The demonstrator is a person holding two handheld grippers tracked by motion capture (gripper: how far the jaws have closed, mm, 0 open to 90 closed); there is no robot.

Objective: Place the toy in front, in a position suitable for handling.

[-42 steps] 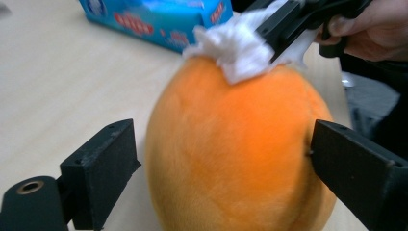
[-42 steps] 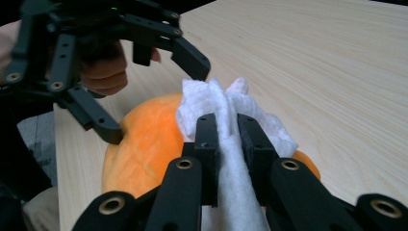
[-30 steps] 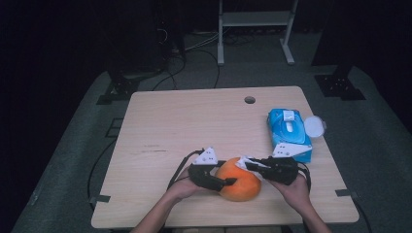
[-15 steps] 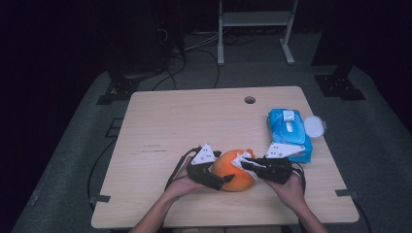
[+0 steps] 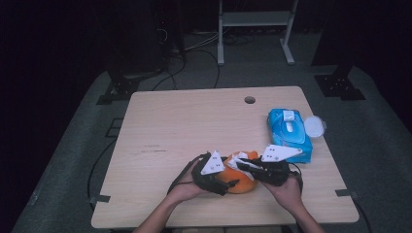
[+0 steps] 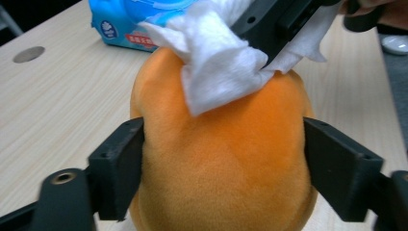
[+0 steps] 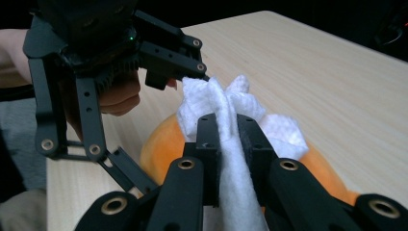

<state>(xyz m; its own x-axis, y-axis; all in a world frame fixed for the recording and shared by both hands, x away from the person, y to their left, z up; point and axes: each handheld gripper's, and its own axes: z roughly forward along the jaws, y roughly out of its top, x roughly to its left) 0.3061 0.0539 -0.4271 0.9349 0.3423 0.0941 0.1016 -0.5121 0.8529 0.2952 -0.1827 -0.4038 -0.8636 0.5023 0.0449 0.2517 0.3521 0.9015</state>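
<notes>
Both tongs on the orange plush toy [image 5: 240, 179], near the desk's [image 5: 194, 121] front edge.

High view: I've got left gripper [image 5: 227, 183] and right gripper [image 5: 240, 165] meeting at the toy; blue wet-wipe pack [image 5: 289, 133] by the right edge. Left gripper view: jaws clamp the plush's sides, white wipe [image 6: 221, 67] draped on top. Right gripper view: jaws pinch the wipe against the plush [image 7: 161, 144].
</notes>
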